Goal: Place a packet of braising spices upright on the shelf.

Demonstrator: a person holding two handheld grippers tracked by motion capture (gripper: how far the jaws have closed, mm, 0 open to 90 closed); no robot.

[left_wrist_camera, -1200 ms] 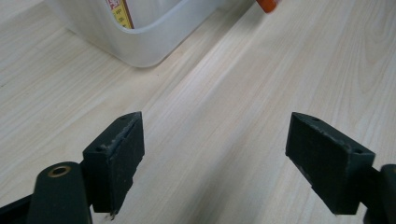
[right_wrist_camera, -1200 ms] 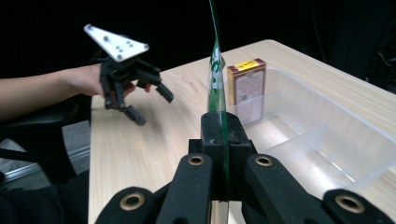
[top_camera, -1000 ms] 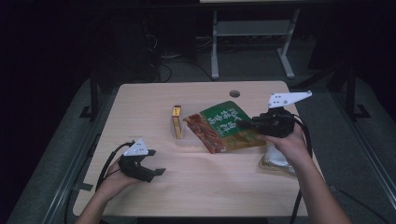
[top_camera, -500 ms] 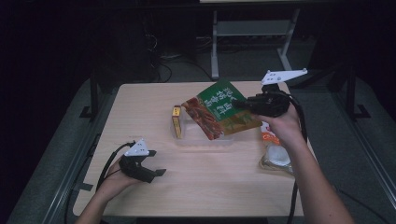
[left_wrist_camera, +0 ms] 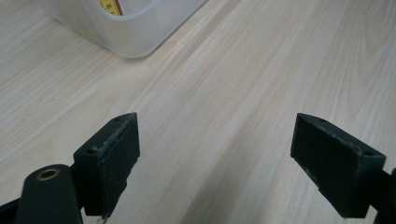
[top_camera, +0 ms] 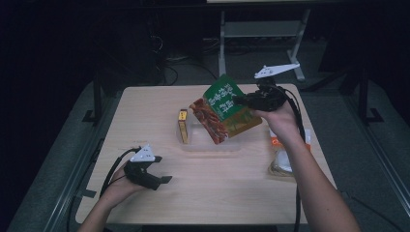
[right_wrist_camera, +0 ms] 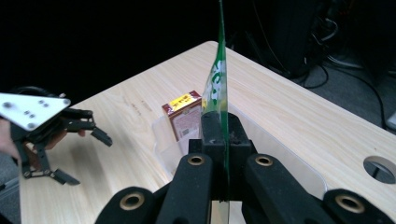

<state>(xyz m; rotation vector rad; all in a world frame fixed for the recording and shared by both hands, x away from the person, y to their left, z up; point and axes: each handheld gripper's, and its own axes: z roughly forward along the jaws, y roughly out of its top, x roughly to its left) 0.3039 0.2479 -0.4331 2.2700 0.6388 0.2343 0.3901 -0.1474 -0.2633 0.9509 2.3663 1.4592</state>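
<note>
— While the right gripper [top_camera: 244,100] has its jaws clamped on one edge of the green snack packet [top_camera: 226,114], where is that packet exactly?

— Held up off the table [top_camera: 203,203], tilted, above the far right part of the clear plastic tub [top_camera: 212,145]. In the right gripper view the packet [right_wrist_camera: 217,88] is seen edge-on, pinched flat between the two black pads.

— And the tub?

— It sits near the middle of the table, with a small brown and yellow box [top_camera: 183,126] standing at its left end. To the right, near the person's forearm, lies another bagged item [top_camera: 283,157], which I can't identify.

— So which step is this?

— I'd judge it the carry: the packet is lifted and on its way to the tub, not yet set in.

— What does the next move need?

— Bringing the packet over the open space right of the box, lowering it, probably tipping it so it slides in flat or on edge, then letting go.

— The left gripper [top_camera: 154,180]?

— Resting low at the near left, jaws wide apart with nothing between them, bare wood beneath.
</note>
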